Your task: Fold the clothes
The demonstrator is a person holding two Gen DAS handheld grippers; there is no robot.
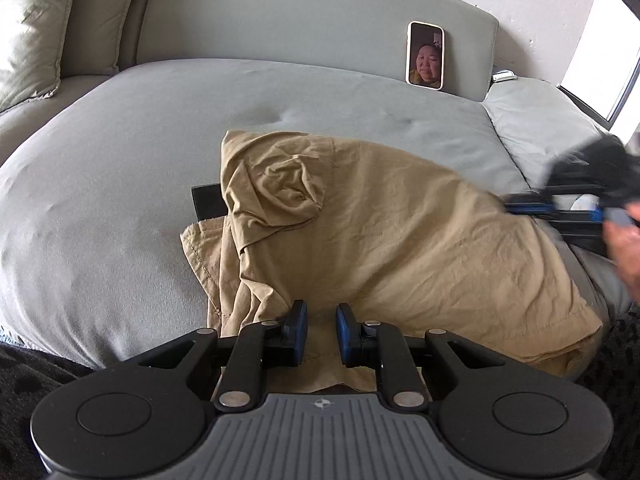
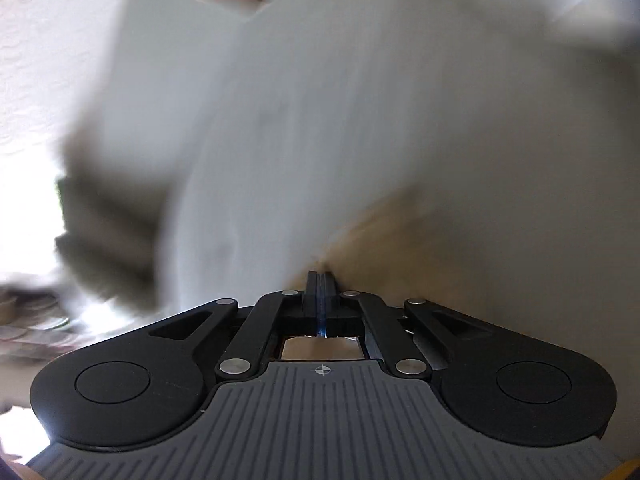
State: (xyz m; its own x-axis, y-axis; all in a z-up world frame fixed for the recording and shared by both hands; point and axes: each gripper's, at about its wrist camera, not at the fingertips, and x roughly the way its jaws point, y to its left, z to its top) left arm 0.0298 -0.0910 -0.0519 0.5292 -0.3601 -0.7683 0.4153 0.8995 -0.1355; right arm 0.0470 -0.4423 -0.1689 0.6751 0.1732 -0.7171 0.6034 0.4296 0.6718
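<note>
Down at the bottom middle of the left wrist view, the left gripper (image 1: 321, 330) sits slightly open over the tan garment (image 1: 384, 240) bunched mid-frame on the grey bed (image 1: 100, 200), and the right gripper (image 2: 321, 280) is clamped fully closed in a blurry shot, so it could easily drag that fold crooked.

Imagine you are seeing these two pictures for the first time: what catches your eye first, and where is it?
A crumpled tan garment lies heaped in the middle of the grey bed, just beyond the left tongs, whose blue pads stand slightly apart. A phone with a lit screen leans upright against the headboard at the back. The right wrist view is mostly motion blur; only the right tongs, shut, are sharp.
</note>
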